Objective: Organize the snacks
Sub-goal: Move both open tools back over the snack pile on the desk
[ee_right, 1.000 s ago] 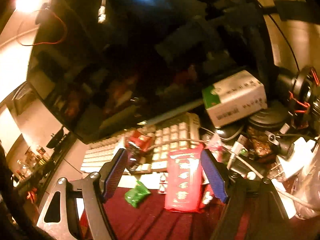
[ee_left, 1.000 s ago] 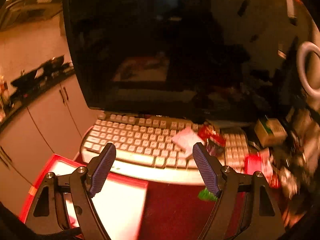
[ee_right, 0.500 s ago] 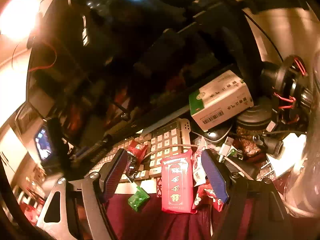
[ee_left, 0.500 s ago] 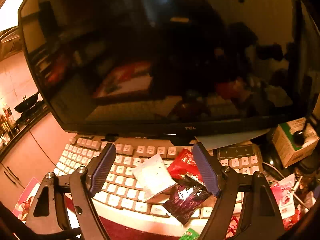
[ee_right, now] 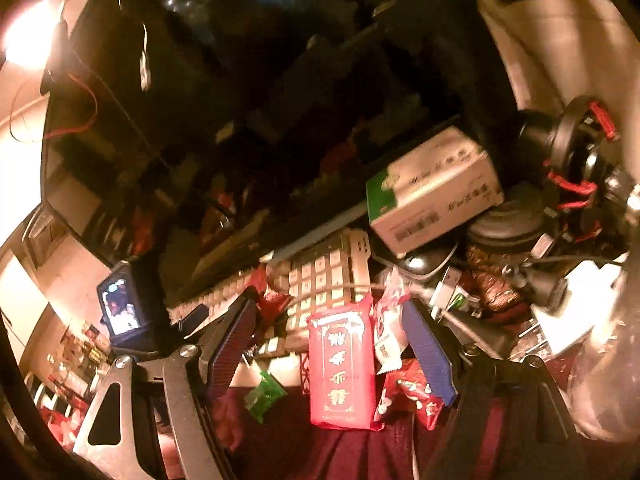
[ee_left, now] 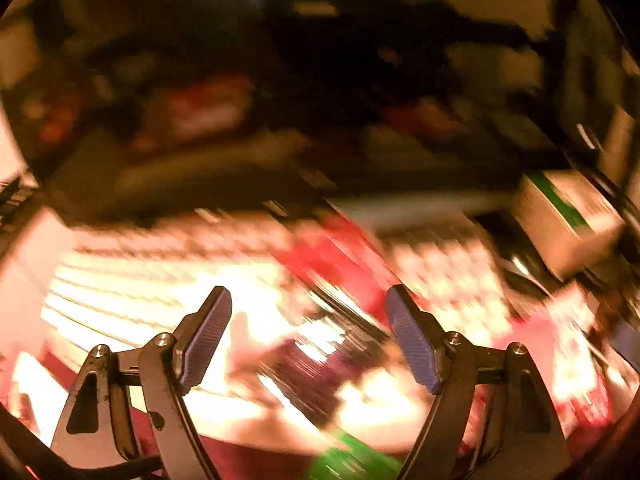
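left gripper (ee_left: 308, 312) shifted, one red packet (ee_right: 342, 364)

A white keyboard (ee_right: 320, 276) lies under the lower edge of a dark monitor (ee_right: 240, 120). A white box with a green end (ee_right: 432, 196) is tilted just beside the keyboard's right end, near tangled cables (ee_right: 452, 292).

The whole scene is smeared by motion blur. The left claw (ee_left: 308, 336) is seen with its two blue-padded fingers (ee_left: 206, 336) spread wide apart, nothing between them. Beyond them a pale keyboard (ee_left: 160, 276) is made out, overexposed, with a red packet (ee_left: 340, 264) and a dark packet (ee_left: 316, 364) lying across it. A green wrapper (ee_left: 352, 464) is seen at the bottom edge, and a white-and-green box (ee_left: 568, 220) at the right.
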